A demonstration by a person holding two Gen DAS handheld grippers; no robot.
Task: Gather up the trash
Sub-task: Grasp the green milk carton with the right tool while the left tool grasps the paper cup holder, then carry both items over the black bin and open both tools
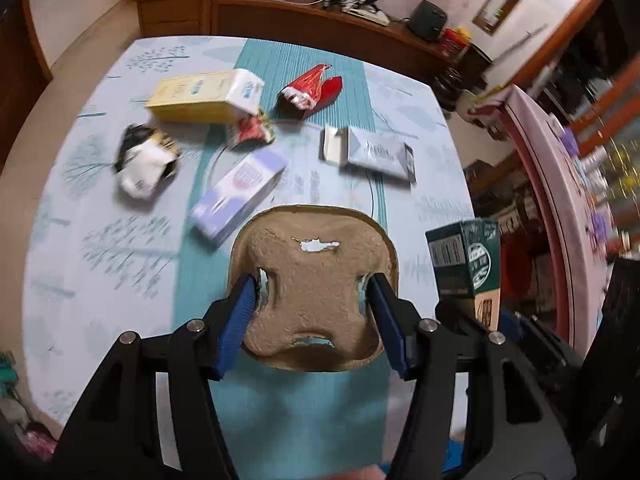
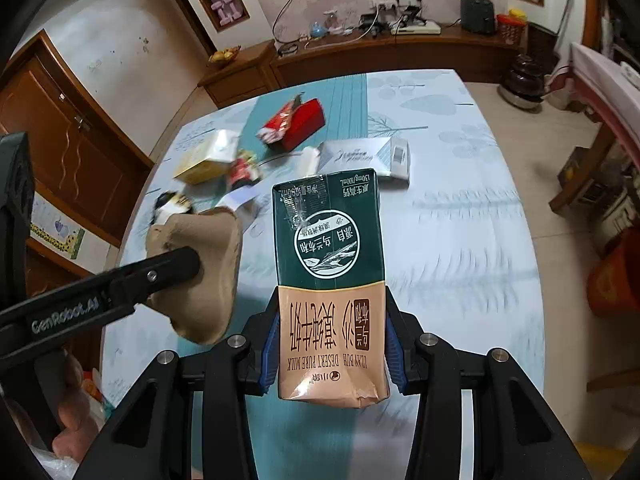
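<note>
Carrying both loads calls for steady grips: the left hand-held gripper (image 1: pixel 312 312) clamps a pulp cup carrier (image 1: pixel 316 280). Beside it, the right hand-held gripper (image 2: pixel 330 344) pinches a milk carton (image 2: pixel 330 264); keep both clear of the bench (image 2: pixel 460 240).

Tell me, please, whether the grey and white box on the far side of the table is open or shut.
Open: the grey and white box lies flat with its end flap folded outward.

Pale wall (image 2: pixel 120 52), brown door (image 2: pixel 76 148), long wooden sideboard (image 2: pixel 392 60), beige floor (image 2: pixel 568 184).
</note>
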